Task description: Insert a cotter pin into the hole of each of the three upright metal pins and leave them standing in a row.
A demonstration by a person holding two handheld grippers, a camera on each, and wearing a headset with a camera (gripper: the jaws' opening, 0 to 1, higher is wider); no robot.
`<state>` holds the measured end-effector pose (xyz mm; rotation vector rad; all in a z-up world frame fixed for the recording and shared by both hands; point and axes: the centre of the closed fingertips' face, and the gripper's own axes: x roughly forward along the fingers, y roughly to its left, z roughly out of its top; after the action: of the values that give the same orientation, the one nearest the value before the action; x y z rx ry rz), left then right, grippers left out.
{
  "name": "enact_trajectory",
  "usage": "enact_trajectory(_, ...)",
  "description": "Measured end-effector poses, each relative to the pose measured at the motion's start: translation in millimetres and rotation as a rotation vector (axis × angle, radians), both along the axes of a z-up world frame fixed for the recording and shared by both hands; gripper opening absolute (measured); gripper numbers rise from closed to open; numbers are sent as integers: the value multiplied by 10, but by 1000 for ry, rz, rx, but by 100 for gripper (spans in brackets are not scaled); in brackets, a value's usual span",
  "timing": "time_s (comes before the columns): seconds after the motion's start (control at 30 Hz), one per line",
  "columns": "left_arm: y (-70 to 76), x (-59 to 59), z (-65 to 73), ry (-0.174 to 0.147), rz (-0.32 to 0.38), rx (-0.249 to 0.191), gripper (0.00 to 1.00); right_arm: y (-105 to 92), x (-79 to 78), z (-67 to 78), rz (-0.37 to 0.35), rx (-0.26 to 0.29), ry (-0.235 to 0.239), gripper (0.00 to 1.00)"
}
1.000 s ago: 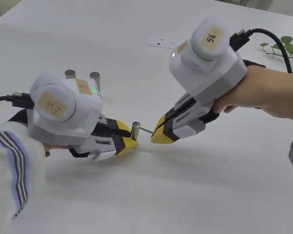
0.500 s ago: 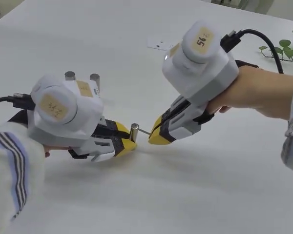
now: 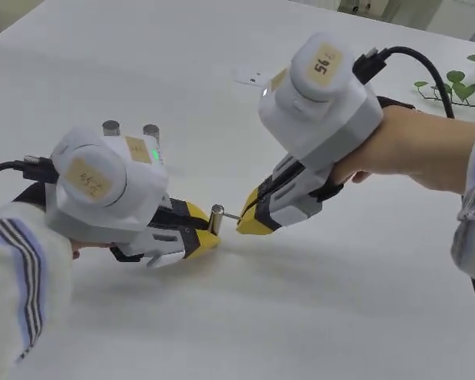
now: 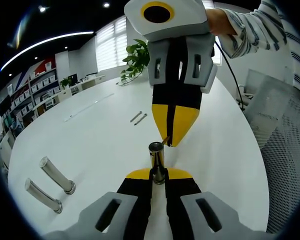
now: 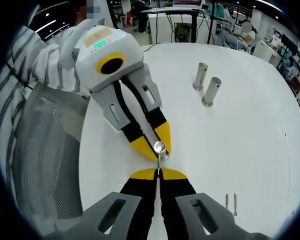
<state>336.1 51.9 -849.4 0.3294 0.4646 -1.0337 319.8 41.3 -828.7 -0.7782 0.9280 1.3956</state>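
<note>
Left tool (image 4: 158,176) clamps the metal pin (image 4: 156,156) upright so I can thread it; right tool (image 5: 159,173), straight ahead, pinches the cotter pin (image 5: 159,161) against its top.

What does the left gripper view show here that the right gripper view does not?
Left gripper view: the right gripper head-on, jaws closed, with a leafy plant behind it. Right gripper view: the left gripper head-on, and the cotter pin running from the right jaws to the pin's upper end. Both: the metal pin clamped in the left jaws, two other upright pins and the white table.
</note>
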Motion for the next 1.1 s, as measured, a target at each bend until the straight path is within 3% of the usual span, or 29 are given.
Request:
enact_trajectory(0.37,-20,-23,3,-1,-11,5,7,98,15,9,-5,11,0,3)
enact_trajectory(0.57,-28,-20,-1,6,-6,-2,7,112,1,15,44,18,-24,4)
enact_trajectory(0.67,-30,-18,-2,6,-6,-3,7,134,4,46,89,45,-66,8)
enact_trajectory(0.9,-31,-14,-4,7,-3,-5,7,61,14,87,62,53,-60,12)
enact_trajectory(1.1,-32,-16,-4,7,0,-11,7,-36,-35,95,61,43,-34,7)
